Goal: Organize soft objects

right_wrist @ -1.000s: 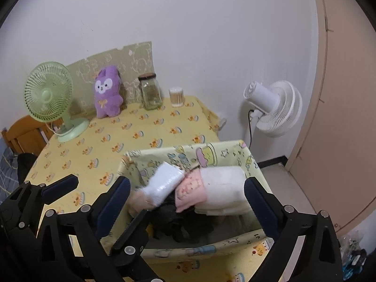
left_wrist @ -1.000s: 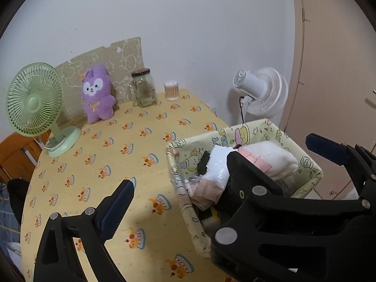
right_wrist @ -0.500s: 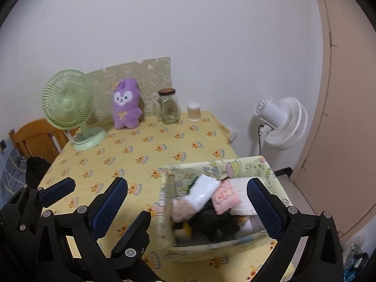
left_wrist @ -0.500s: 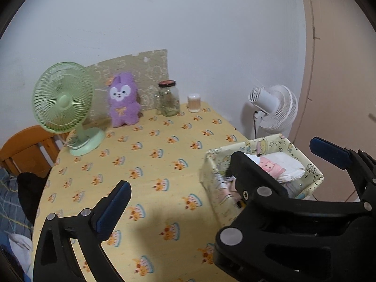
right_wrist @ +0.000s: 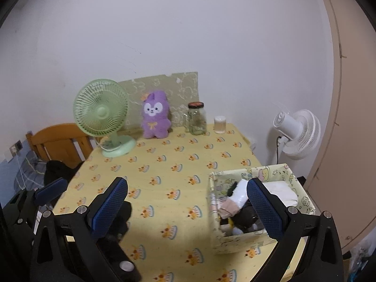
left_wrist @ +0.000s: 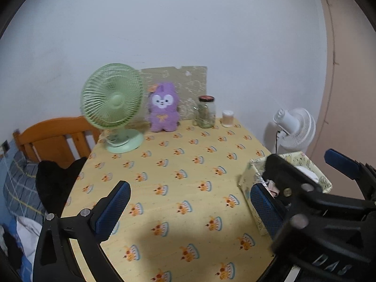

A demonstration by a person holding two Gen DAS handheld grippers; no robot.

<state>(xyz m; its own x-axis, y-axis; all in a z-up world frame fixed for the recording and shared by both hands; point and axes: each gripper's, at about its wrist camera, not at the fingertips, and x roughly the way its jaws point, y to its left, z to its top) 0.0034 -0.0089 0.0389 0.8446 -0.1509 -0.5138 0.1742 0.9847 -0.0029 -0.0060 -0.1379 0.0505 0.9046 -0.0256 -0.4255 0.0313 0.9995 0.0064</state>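
**Both grippers empty, soft items in fabric bin at right edge**

Left gripper (left_wrist: 188, 202): blue-padded fingers (left_wrist: 112, 208) spread wide, nothing between them, above the yellow cake-print worktop (left_wrist: 178, 164), lower centre of left wrist frame.

Right gripper (right_wrist: 185, 208): fingers (right_wrist: 264, 208) spread wide too, nothing held. Also visible as a black body at lower right of the left wrist frame, partly hiding the bin.

Pale yellow cartoon-print fabric bin (right_wrist: 242, 240) sits on the worktop, lower right of right wrist frame, near the worktop's right edge. Inside: white rolled soft item (right_wrist: 239, 195), folded white cloth (right_wrist: 282, 191), beige piece (right_wrist: 229, 210), dark items at the bottom; can't tell what those are.

Purple plush bunny (right_wrist: 155, 115) stands upright at centre of frame, against a green patterned board (right_wrist: 164, 82) leaning on the wall. Well apart from the bin.

Just left of the plush: green desk fan (right_wrist: 103, 115). To its right: glass jar with dark lid (right_wrist: 197, 118), then a small white-capped container (right_wrist: 220, 124). White standing fan (right_wrist: 298, 134) off the worktop at right. Wooden chair back (right_wrist: 58, 141) at left edge.
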